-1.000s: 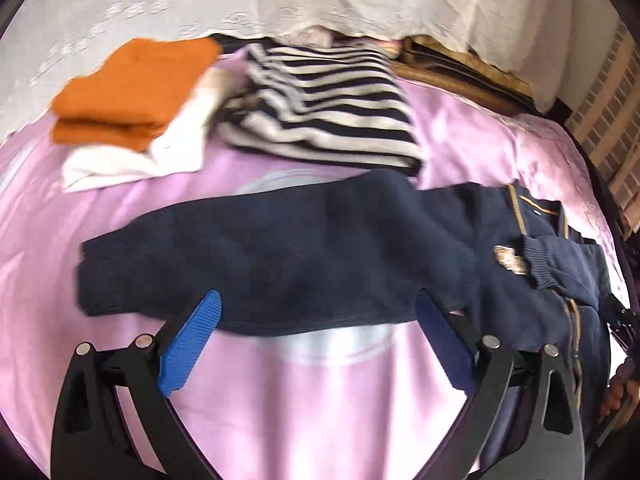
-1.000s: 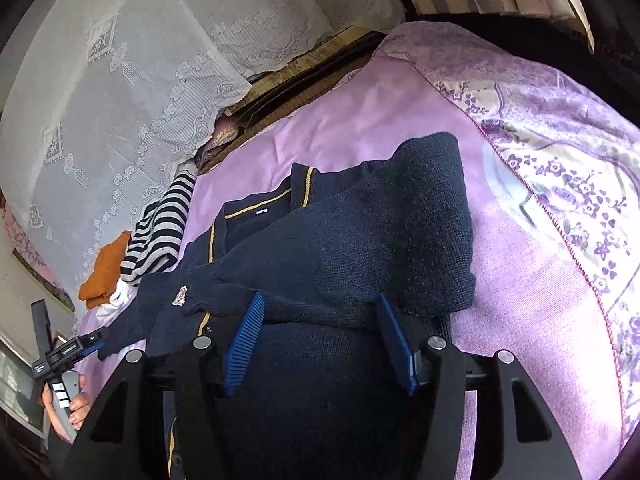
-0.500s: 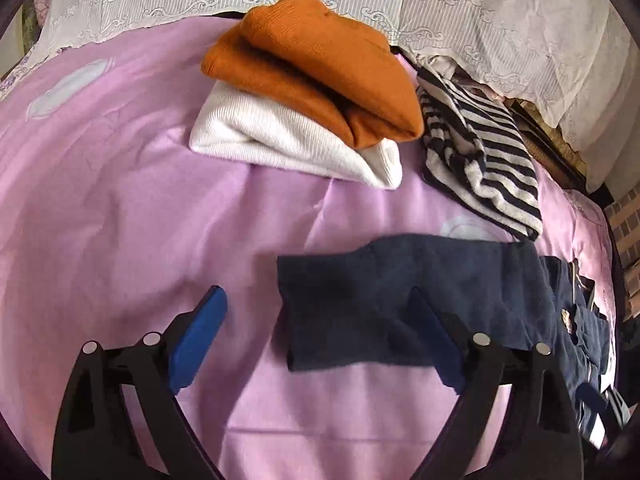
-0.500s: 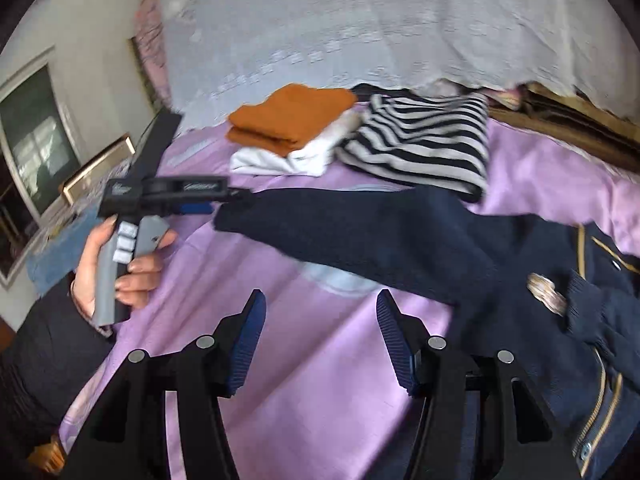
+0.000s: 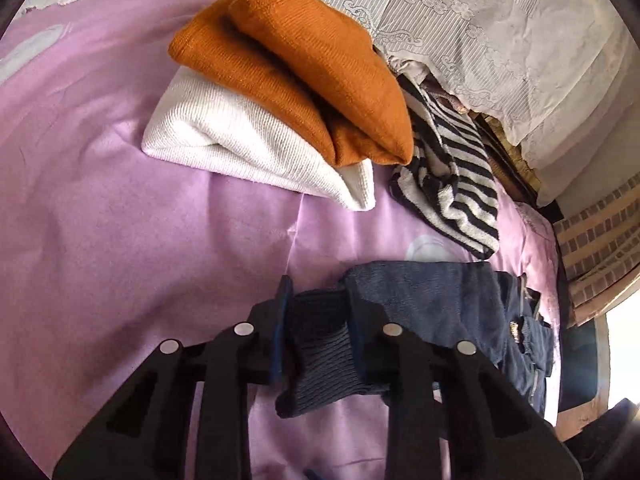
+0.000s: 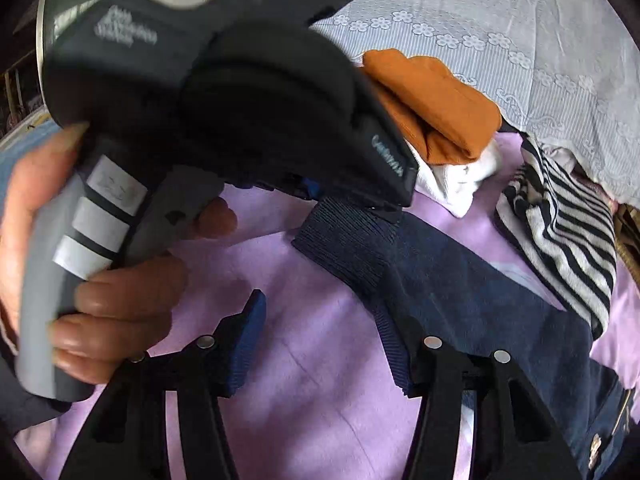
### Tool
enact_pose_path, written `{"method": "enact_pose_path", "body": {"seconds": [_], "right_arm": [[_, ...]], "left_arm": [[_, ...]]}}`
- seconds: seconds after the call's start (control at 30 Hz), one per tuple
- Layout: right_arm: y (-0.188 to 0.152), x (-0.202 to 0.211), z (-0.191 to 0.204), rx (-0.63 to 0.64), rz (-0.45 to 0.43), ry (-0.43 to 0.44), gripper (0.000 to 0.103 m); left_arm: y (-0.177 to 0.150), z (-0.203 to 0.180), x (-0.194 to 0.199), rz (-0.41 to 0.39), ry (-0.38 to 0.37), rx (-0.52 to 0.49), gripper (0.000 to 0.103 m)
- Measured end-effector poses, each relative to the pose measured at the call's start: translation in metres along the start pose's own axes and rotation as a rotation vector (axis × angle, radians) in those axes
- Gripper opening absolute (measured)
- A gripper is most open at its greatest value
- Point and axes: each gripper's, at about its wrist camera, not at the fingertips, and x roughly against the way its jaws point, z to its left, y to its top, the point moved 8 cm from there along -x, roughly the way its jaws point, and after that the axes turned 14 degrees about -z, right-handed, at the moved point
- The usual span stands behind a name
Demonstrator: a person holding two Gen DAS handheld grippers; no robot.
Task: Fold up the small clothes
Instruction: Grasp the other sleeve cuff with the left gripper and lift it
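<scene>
Navy sleeve cuff [image 5: 320,344] pinched in left gripper [image 5: 318,322] — right gripper [image 6: 332,344] agape beside it

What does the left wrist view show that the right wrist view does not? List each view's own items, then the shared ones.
Only the left wrist view: the left claw shut on the ribbed cuff of the navy sweater, and a brick wall at the right edge.

Only the right wrist view: the person's left hand gripping the left tool's handle, and the open right claw at the sleeve.

Both: the orange garment stacked on the white garment, the striped top, the purple sheet.
</scene>
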Motion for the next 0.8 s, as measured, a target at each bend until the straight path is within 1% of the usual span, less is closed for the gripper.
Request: {"method": "enact_pose_path", "body": {"seconds": [0.07, 0.13, 0.17, 0.2, 0.27, 0.33, 0.37, 0.47, 0.53, 0.6, 0.63, 0.67, 0.7, 0.73, 0.77, 0.8], "right_arm": [[0.002, -0.008, 0.0, 0.027, 0.003, -0.026, 0.055], [0.004, -0.012, -0.003, 0.037, -0.007, -0.049, 0.047], [0.005, -0.013, -0.006, 0.043, -0.012, -0.071, 0.032], [0.006, -0.014, -0.01, 0.04, -0.015, -0.091, 0.014], [0.009, -0.008, -0.018, -0.008, -0.038, -0.081, 0.007], [0.013, 0.001, -0.026, -0.048, -0.072, -0.079, 0.005], [0.014, 0.007, -0.029, -0.066, -0.086, -0.076, 0.0], [0.017, 0.028, -0.041, -0.12, -0.131, -0.072, 0.0], [0.016, 0.043, -0.047, -0.16, -0.153, -0.063, 0.0], [0.013, 0.054, -0.052, -0.19, -0.151, -0.042, 0.0], [0.01, 0.056, -0.051, -0.207, -0.134, -0.003, 0.0], [0.008, 0.058, -0.048, -0.222, -0.125, 0.029, 0.002], [0.007, 0.06, -0.046, -0.228, -0.135, 0.042, 0.012], [0.007, 0.062, -0.043, -0.226, -0.147, 0.042, 0.028], [0.008, 0.062, -0.04, -0.227, -0.17, 0.033, 0.062], [0.011, 0.061, -0.037, -0.231, -0.191, 0.023, 0.065]], "left_arm": [[0.002, 0.0, 0.002, 0.008, -0.022, 0.016, 0.024], [0.002, 0.002, 0.003, 0.014, -0.041, 0.035, 0.024], [0.002, 0.002, 0.003, 0.02, -0.051, 0.048, 0.023], [0.001, 0.002, 0.003, 0.027, -0.06, 0.06, 0.023], [0.001, 0.004, 0.005, 0.03, -0.072, 0.075, 0.023], [0.0, 0.003, 0.006, 0.025, -0.071, 0.074, 0.023], [0.0, 0.001, 0.007, 0.024, -0.076, 0.075, 0.023], [-0.001, -0.008, 0.013, 0.027, -0.113, 0.088, 0.021], [-0.003, -0.021, 0.017, 0.027, -0.135, 0.067, 0.015], [-0.005, -0.035, 0.021, 0.016, -0.129, 0.028, 0.013], [-0.004, -0.039, 0.023, 0.002, -0.111, 0.012, 0.013], [-0.004, -0.04, 0.025, -0.01, -0.099, 0.004, 0.012], [-0.003, -0.04, 0.026, -0.018, -0.094, 0.007, 0.009], [-0.001, -0.037, 0.027, -0.025, -0.086, 0.019, 0.008], [0.0, -0.033, 0.028, -0.03, -0.076, 0.03, 0.008], [0.0, -0.029, 0.027, -0.032, -0.068, 0.036, 0.008]]}}
